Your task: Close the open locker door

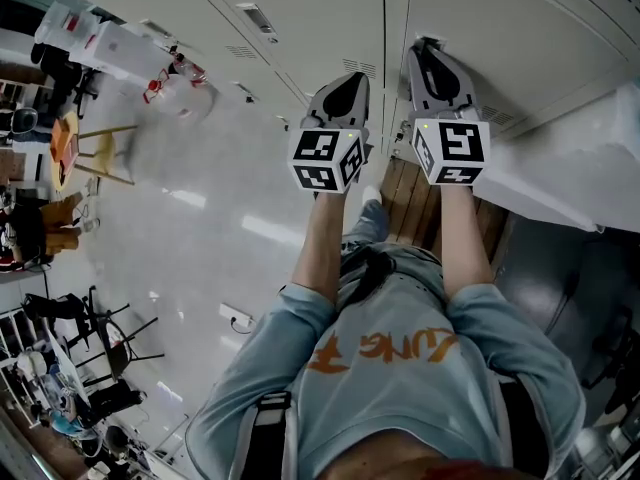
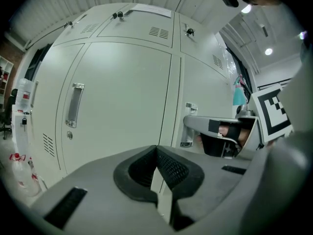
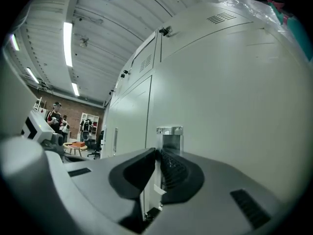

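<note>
Right tool [image 3: 156, 153]: narrow; pads seemingly pinched on the latch handle [image 3: 169, 132]
Latch handle: dead ahead at the tips; long axis in line with the slit between the pads; bright metal, standing proud of the door
Locker door [image 3: 234, 106]: straight ahead, spreading off to the right of the right tool; pale grey, plain; nearly level with the neighbouring doors [image 2: 122, 106]; remaining gap not made out
Left tool [image 2: 156, 153]: just left of the right tool; pads together, empty; farther from the handle
Coming move: likely a push straight forward
</note>
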`<state>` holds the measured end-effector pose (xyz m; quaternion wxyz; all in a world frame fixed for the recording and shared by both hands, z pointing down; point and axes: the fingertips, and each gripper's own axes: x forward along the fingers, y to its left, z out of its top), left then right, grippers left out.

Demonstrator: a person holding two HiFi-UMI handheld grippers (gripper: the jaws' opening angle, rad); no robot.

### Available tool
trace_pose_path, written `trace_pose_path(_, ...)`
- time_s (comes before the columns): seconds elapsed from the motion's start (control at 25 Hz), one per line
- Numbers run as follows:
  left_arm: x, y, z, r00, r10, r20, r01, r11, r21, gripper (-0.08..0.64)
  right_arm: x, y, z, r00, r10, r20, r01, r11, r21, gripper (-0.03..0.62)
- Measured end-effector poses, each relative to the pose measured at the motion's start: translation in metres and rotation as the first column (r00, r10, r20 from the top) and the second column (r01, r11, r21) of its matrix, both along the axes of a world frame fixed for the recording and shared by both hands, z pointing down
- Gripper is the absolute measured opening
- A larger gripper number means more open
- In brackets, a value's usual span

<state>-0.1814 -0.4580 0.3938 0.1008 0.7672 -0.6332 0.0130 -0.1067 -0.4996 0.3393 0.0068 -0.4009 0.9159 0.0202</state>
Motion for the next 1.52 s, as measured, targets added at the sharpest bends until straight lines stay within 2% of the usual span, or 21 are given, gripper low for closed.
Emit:
trace_pose_path(0.36, -0.001, -0.011, -0.001, 1.000, 0.009, -0.005, -0.009, 1.000, 0.005, 0.018, 0.000, -0.016, 0.000, 0.998, 0.070, -0.008, -0.070, 0.997, -0.018, 0.052)
trace_pose_path(0.6, -0.001, -0.008, -0.006, 1.000, 0.005, -0.013, -0.005, 1.000, 0.022, 0.018, -0.005, -0.014, 0.004, 0.999, 0.048, -0.010, -0.048, 0.998, -0.029, 0.055)
trace_pose_path(0.72, 0.000, 0.001, -0.008, 1.000, -0.002, -0.022, 0.003, 1.000, 0.027, 0.018, -0.007, -0.007, 0.001, 0.999, 0.026, -0.023, -0.026, 0.999, -0.023, 0.151)
trace_pose_path(0.92, 0.006, 0.021, -0.008, 0.999, -0.006, -0.039, 0.007, 1.000, 0.028, 0.018, 0.014, 0.009, 0.002, 0.999, 0.052, -0.015, -0.053, 0.998, -0.027, 0.164)
trace_pose_path(1.12, 0.018, 0.039, -0.007, 0.999, 0.003, -0.055, -0.001, 0.999, 0.042, 0.018, 0.035, 0.034, 0.012, 0.999, 0.036, 0.011, -0.036, 0.998, -0.043, 0.149)
trace_pose_path(1.24, 0.028, 0.051, -0.006, 0.998, 0.005, -0.057, -0.003, 0.999, 0.046, 0.018, 0.055, 0.050, 0.019, 0.999, 0.048, 0.017, -0.047, 0.998, -0.050, 0.064)
trace_pose_path(1.52, 0.054, 0.081, -0.002, 1.000, -0.005, -0.018, 0.005, 0.999, 0.047, 0.018, 0.109, 0.083, 0.035, 0.992, 0.123, 0.011, -0.122, 0.989, -0.079, 0.038)
